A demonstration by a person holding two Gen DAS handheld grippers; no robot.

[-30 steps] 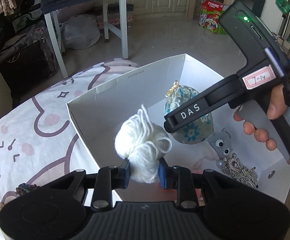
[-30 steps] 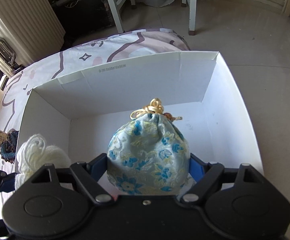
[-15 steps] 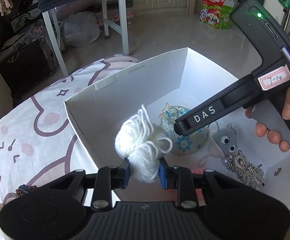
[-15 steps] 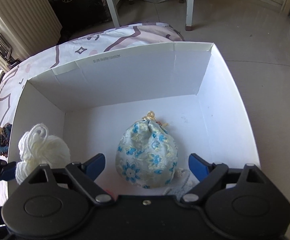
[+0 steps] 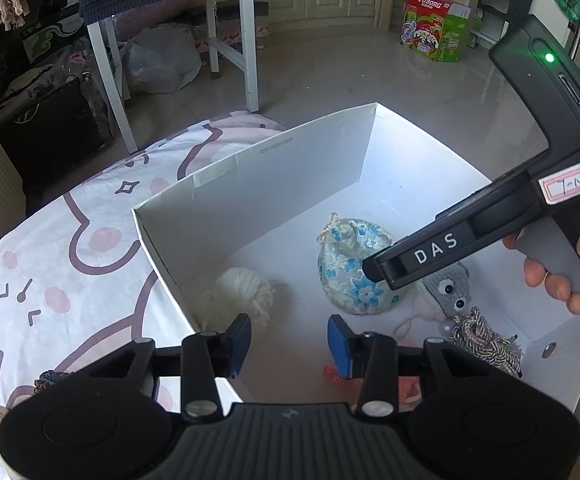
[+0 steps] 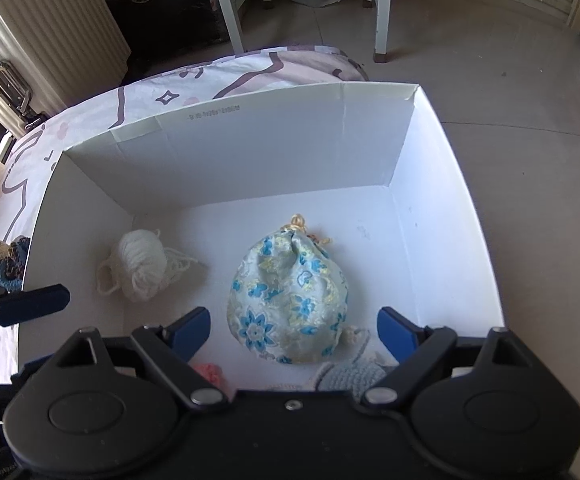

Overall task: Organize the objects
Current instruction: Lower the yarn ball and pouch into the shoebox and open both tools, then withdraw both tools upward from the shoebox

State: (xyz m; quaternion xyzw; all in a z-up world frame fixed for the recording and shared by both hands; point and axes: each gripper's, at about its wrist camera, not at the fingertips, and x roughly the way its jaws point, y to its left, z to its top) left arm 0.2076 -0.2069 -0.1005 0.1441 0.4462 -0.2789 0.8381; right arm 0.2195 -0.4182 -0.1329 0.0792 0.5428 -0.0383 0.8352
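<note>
**Yarn and pouch both lying in the white box**

Pale floor tiles, white table legs and a cartoon-print cloth (image 5: 70,264) surround a white box (image 6: 250,168) that sits on the cloth. Inside, a ball of white yarn (image 6: 142,264) lies on the bottom near the left wall, loose strands trailing beside it. A floral pouch (image 6: 290,296) with a gold drawstring stands near the middle, apart from the yarn. A grey knitted toy (image 5: 446,288) and a bundle of twisted cord (image 5: 486,340) lie beside the pouch, toward the box's right side.

Above the box's left edge hangs the left gripper (image 5: 288,340); its jaws have just been opening and nothing is between them. Over the pouch hangs the right gripper (image 6: 294,332), held by a hand (image 5: 562,264), jaws spread wide, pads clear of the fabric.
</note>
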